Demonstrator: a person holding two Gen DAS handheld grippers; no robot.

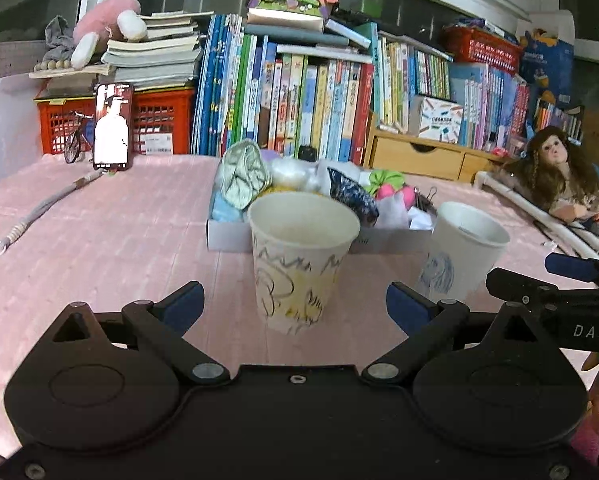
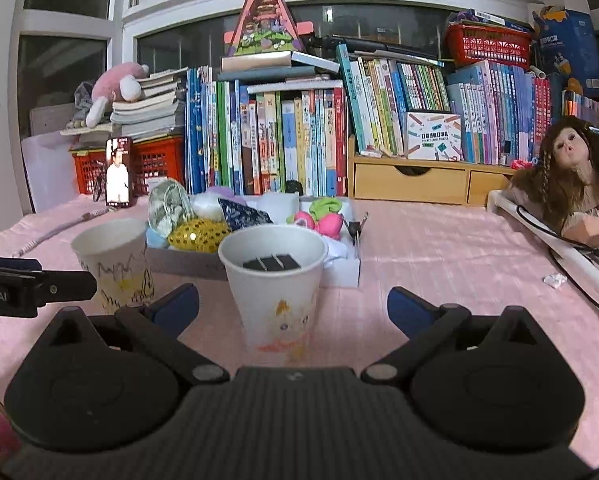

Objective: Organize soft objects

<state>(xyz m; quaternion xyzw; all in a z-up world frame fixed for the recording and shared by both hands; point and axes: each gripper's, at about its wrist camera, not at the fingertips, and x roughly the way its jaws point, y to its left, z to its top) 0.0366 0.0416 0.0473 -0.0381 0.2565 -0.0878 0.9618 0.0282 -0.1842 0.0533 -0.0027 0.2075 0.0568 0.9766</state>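
Observation:
A shallow white box (image 1: 227, 234) (image 2: 341, 270) on the pink tablecloth holds several soft things: a grey-green scrunchie (image 1: 243, 176) (image 2: 167, 206), a yellow sequinned piece (image 2: 199, 236), a dark blue patterned cloth (image 1: 351, 194) (image 2: 241, 212), pink and green pieces (image 2: 325, 222). In front of it stand two paper cups. My left gripper (image 1: 295, 306) is open around the scribbled cup (image 1: 299, 264) (image 2: 115, 264). My right gripper (image 2: 293, 306) is open around the other cup (image 2: 273, 280) (image 1: 459, 256), which holds black binder clips (image 2: 271, 263).
Rows of books (image 1: 299, 100) and red crates (image 1: 159, 120) line the back. A phone (image 1: 113, 126) stands at the back left, with a cord (image 1: 39, 208) on the cloth. A doll (image 2: 571, 184) and white tubes (image 2: 539, 236) lie at the right.

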